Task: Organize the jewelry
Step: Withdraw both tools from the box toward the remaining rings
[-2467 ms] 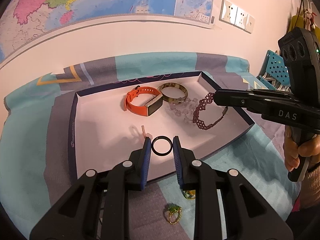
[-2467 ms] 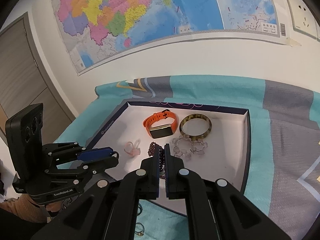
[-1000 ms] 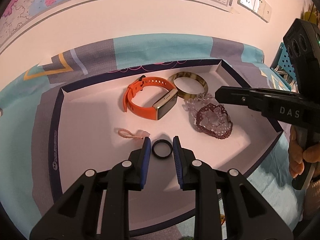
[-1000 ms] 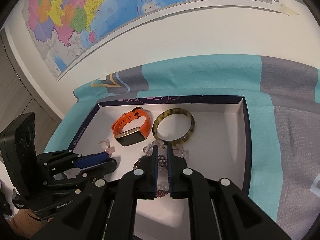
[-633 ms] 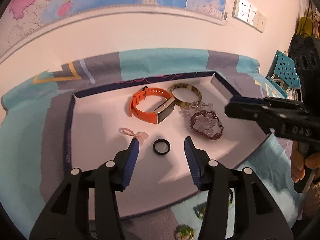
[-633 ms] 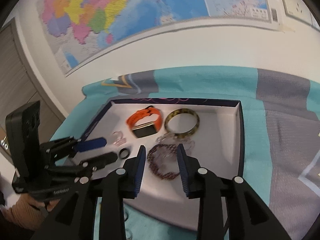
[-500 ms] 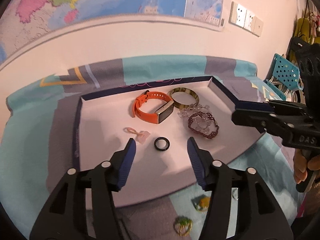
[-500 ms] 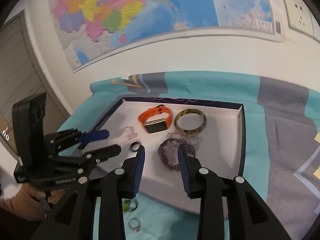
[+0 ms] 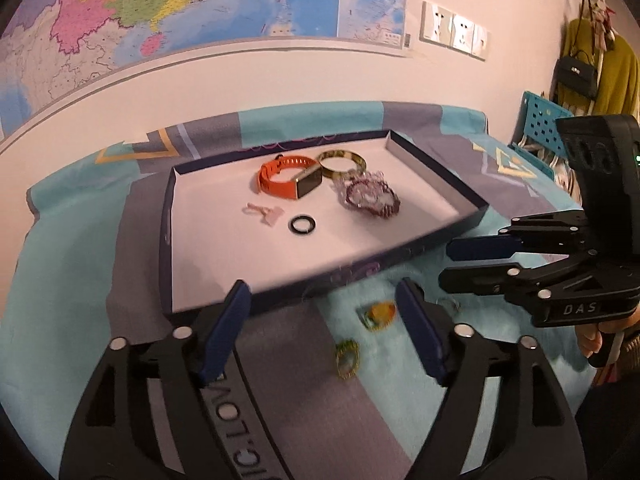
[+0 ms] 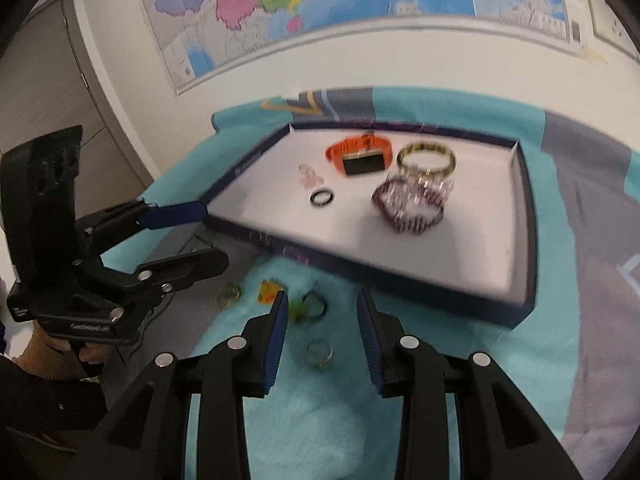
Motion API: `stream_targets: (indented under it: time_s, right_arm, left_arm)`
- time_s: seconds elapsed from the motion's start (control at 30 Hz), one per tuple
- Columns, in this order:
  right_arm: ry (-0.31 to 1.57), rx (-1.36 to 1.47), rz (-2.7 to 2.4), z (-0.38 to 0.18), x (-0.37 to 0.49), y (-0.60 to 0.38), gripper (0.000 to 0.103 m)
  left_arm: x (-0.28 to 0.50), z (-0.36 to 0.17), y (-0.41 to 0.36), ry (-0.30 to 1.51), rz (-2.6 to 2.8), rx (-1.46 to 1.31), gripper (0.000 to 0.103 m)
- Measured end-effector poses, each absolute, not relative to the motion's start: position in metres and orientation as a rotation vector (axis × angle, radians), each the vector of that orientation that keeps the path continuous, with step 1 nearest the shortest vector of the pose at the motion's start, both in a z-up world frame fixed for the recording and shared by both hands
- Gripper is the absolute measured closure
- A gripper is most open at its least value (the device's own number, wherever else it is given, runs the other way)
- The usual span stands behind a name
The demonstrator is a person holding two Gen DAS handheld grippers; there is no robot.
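Bracelets [image 9: 372,198] inside tray [image 9: 472,210], rings [image 9: 347,356] before it

blurred: rings [image 10: 318,354] on cloth | beaded bracelet [image 10: 408,204] smeared

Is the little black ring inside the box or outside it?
Inside. The small black ring lies on the white floor of the shallow dark-blue-walled box, beside a pale pink charm.

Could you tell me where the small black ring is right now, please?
The black ring lies inside the tray, left of centre in the left wrist view, beside the pink charm and nearer us than the orange watch.
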State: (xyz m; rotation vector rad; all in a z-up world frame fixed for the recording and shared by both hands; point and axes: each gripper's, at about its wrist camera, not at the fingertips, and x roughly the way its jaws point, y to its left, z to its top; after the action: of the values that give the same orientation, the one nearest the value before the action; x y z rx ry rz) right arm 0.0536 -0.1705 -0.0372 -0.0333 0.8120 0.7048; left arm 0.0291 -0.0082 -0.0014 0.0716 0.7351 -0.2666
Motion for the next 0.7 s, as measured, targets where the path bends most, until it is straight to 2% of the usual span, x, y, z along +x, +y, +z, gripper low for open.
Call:
stream_targets:
  time_s: [0.03,0.13,0.3,0.37,0.43,0.7]
  right_arm:
    - [0.814,-0.042,0.695,-0.039,0.052,-0.169,0.068]
    - [0.818,-0.045,0.669,-0.045,0.049,-0.167,0.057]
    - [0.819,-0.055,0.647,-0.048,0.046,-0.165,0.051]
    - [0.817,-0.064,0.631,-0.048,0.045,-0.164,0.049]
    - [0.808,-0.065,0.613,-0.047,0.045,-0.164,0.043]
    - [0.808,-0.062,0.589,-0.049,0.047,-0.165,0.039]
  left_arm:
    - [0.027,-0.003,-0.009,0.736,-0.264,0.072,0.016]
    - [0.023,-0.008,-0.010,0.746,-0.258,0.071,0.013]
    - [0.024,-0.016,-0.011,0.772,-0.248,0.068,0.006]
    - [0.026,-0.018,-0.012,0.787,-0.225,0.081,0.006]
    - [0.028,-0.023,-0.014,0.811,-0.205,0.092,0.006]
    - [0.033,-0.029,-0.014,0.851,-0.206,0.073,0.006]
